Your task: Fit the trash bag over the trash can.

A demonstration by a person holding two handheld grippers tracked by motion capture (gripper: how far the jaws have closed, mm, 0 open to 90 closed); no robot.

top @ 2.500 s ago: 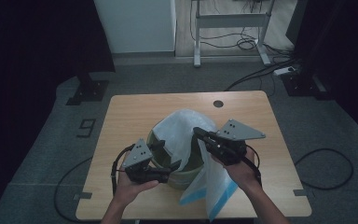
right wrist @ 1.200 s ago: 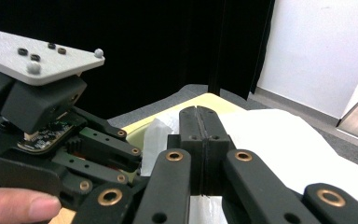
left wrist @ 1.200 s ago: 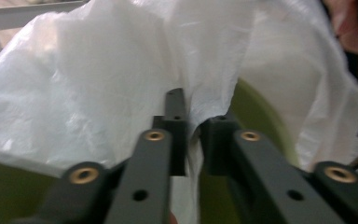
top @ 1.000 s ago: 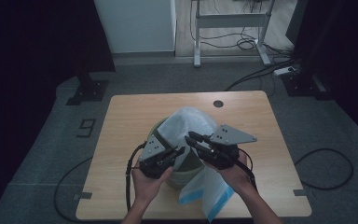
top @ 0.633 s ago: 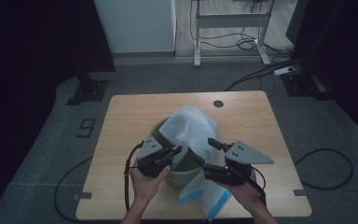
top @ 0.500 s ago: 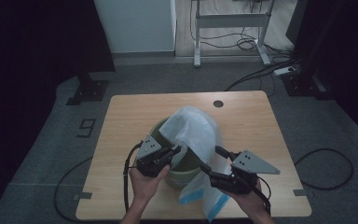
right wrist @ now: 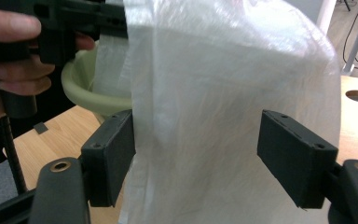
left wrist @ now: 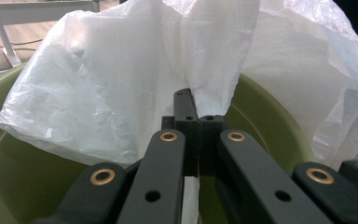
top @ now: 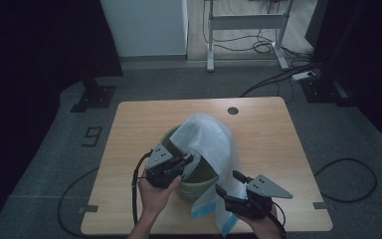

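Observation:
A pale green bin (top: 193, 189) stands near the front of the wooden table (top: 144, 119). A thin white plastic bag (top: 210, 140) is draped over it and hangs down its right side to a blue-edged end (top: 203, 208). My left gripper (top: 189, 160) is over the bin's near left rim, shut on a fold of the bag (left wrist: 121, 79) above the bin's inside (left wrist: 270, 121). My right gripper (top: 227, 181) is low at the front right. Its jaws have just been opening, and the hanging bag (right wrist: 223, 70) lies loose between them (right wrist: 196, 149).
A round cable hole (top: 233, 110) sits at the table's far right. On the floor are cables (top: 345, 174), a black stand foot (top: 93, 94) at the left, a taped "9" (top: 93, 134) and a white desk frame (top: 243, 22) at the back.
My right gripper let go of the bag, opened, and dropped down toward the table's front right edge. The bag has settled over the bin. My left gripper kept still.

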